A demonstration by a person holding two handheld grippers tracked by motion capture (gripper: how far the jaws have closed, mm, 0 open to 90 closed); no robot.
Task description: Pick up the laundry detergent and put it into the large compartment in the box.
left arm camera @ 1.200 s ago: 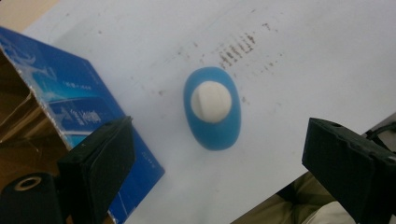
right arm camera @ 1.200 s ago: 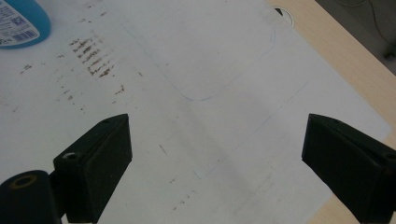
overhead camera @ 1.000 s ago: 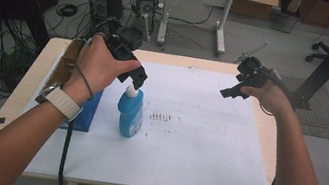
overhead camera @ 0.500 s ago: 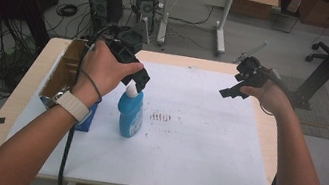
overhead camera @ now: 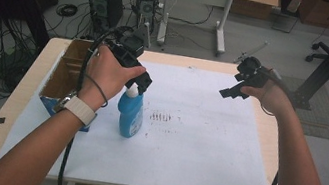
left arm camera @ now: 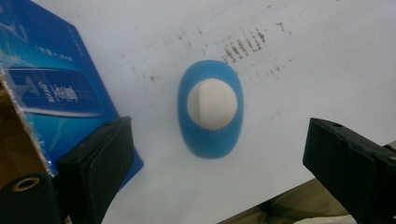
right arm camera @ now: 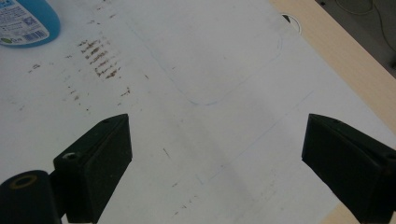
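Evidently the reach is in hand: the left tongs [left arm camera: 215,154] hover wide open and empty directly above the blue bottle [overhead camera: 130,112], upright on the bench [overhead camera: 202,154] beside the cardboard box [overhead camera: 66,73], so lowering squarely around its white cap [left arm camera: 215,103] comes next, while the right tongs [right arm camera: 217,158] wait open and empty.

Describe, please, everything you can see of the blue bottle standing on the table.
The blue bottle looks like glossy plastic, with a rounded body, a white cap and a printed label low on its side. It stands upright on the white sheet, just right of the open cardboard box and beside some brown smudges. The left gripper hangs above its cap, jaws open and apart from it; nothing else touches it.
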